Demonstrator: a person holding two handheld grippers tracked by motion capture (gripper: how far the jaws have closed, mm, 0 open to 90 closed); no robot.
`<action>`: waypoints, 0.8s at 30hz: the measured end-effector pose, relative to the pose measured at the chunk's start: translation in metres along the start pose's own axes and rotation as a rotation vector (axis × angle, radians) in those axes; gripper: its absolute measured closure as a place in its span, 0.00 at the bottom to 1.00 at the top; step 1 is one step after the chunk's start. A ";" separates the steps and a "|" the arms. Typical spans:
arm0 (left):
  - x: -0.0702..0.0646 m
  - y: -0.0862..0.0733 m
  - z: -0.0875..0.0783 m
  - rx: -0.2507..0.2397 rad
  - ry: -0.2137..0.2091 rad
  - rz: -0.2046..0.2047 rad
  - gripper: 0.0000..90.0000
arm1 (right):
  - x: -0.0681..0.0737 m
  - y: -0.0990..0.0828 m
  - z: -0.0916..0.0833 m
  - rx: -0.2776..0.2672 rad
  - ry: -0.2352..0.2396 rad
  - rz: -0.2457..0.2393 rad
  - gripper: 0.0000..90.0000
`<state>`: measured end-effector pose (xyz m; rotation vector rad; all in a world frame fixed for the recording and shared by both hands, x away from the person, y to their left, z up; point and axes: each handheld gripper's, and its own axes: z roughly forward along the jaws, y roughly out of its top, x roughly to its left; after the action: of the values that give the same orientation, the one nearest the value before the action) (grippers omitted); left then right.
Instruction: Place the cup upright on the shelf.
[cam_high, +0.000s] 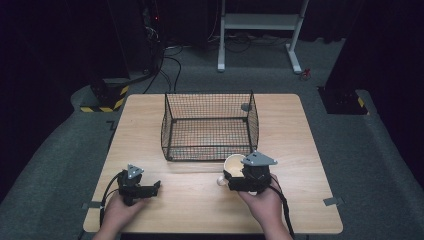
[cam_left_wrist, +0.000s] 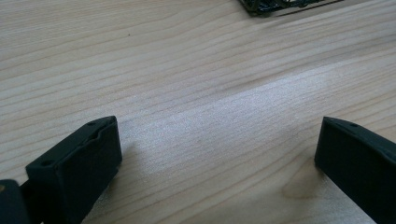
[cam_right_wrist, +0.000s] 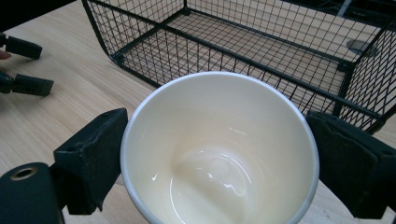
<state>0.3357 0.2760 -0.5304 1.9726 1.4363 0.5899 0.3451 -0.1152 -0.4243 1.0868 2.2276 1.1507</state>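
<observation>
Left gripper (cam_high: 156, 187): it sits low over the left part of the table (cam_high: 150, 130), held in the person's left hand (cam_high: 119, 210). Its jaws stand wide apart in the left gripper view, with bare wood between them and nothing held.

Cup (cam_right_wrist: 219, 149): a cream cup with a shiny inside - empty, as far as I can see. In the high view the cup (cam_high: 233, 163) is at the front of the table, just in front of the basket, right of the middle. A small round bit pokes out at its left side; I think it is the handle, but it is too small to be sure.

Right gripper (cam_right_wrist: 219, 163): its two black jaws sit one on each side of the cup and look pressed against the outside wall. I judge it is gripping the cup. In the high view the right gripper (cam_high: 231, 182) is in the person's right hand (cam_high: 262, 202).

Basket (cam_high: 209, 127): a black wire basket, open on top, in the middle of the table. It looks empty.

Step now: I think the cup has just been grabbed, and whether it is off the wood yet I cannot tell.

Next move: it likely calls for a lift - high enough to clear the basket's near rim - then a move forward over the basket, then down. The cup should stay upright and the grip should stay tight.
</observation>
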 end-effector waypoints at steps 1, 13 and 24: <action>0.000 0.000 0.000 0.000 0.000 0.000 0.01 | 0.000 0.002 -0.001 -0.002 -0.001 0.002 0.10; 0.000 0.000 0.000 0.000 0.000 0.000 0.01 | -0.003 0.027 -0.011 -0.050 -0.020 -0.013 0.10; 0.000 0.000 0.000 0.000 0.000 0.000 0.01 | -0.006 0.046 -0.018 -0.078 -0.035 -0.022 0.10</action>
<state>0.3357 0.2759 -0.5304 1.9722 1.4365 0.5900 0.3579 -0.1122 -0.3769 1.0408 2.1437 1.1904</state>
